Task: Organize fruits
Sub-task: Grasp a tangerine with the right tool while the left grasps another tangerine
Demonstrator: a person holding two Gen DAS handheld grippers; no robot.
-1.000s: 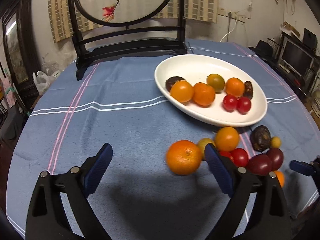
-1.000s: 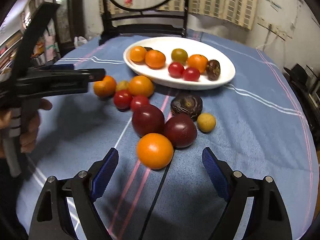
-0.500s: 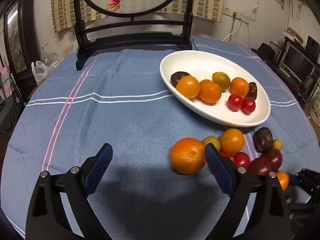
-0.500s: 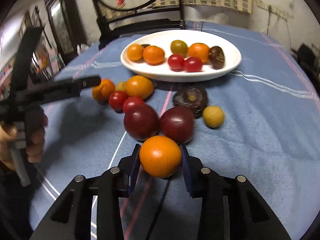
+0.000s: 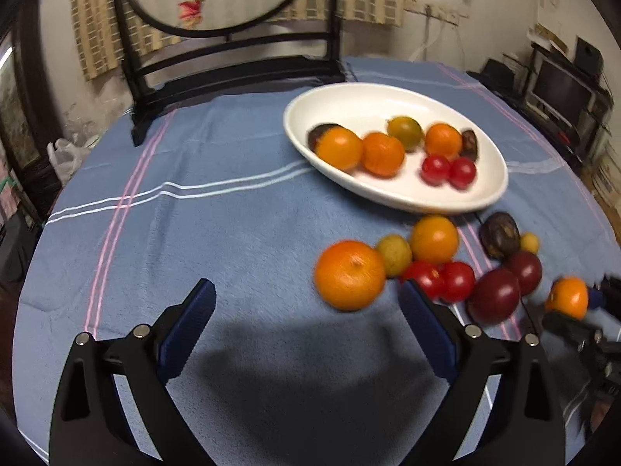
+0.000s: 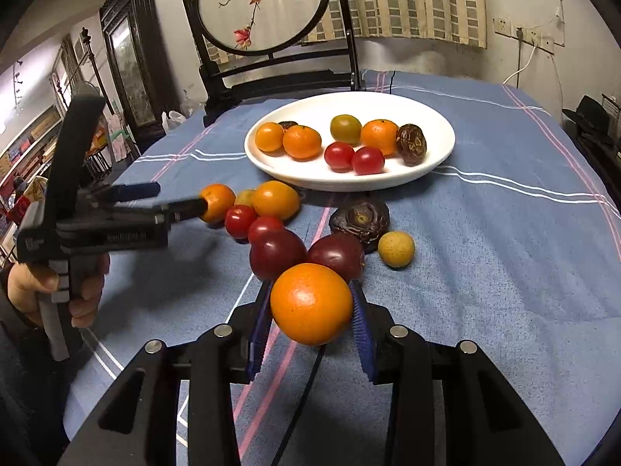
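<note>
My right gripper [image 6: 310, 316] is shut on an orange [image 6: 311, 303] and holds it above the blue cloth; the held orange also shows in the left wrist view [image 5: 567, 297]. My left gripper [image 5: 306, 320] is open and empty, with a large orange [image 5: 350, 274] just ahead between its fingertips, toward the right finger. The white oval plate [image 6: 434, 116] holds several fruits: oranges, two red tomatoes, a greenish one and dark fruits. Loose on the cloth lie red tomatoes [image 6: 240, 220], dark plums [image 6: 276, 254], an orange [image 6: 275, 199] and a small yellow fruit [image 6: 396, 249].
A dark wooden stand with a round painted screen [image 6: 264, 7] stands at the table's far edge behind the plate. The round table drops off at left and right. A dark wrinkled fruit [image 6: 360, 217] lies in front of the plate.
My right gripper closed on the orange and lifted it off the cloth. My left gripper stayed open and drew a little nearer the large orange.
</note>
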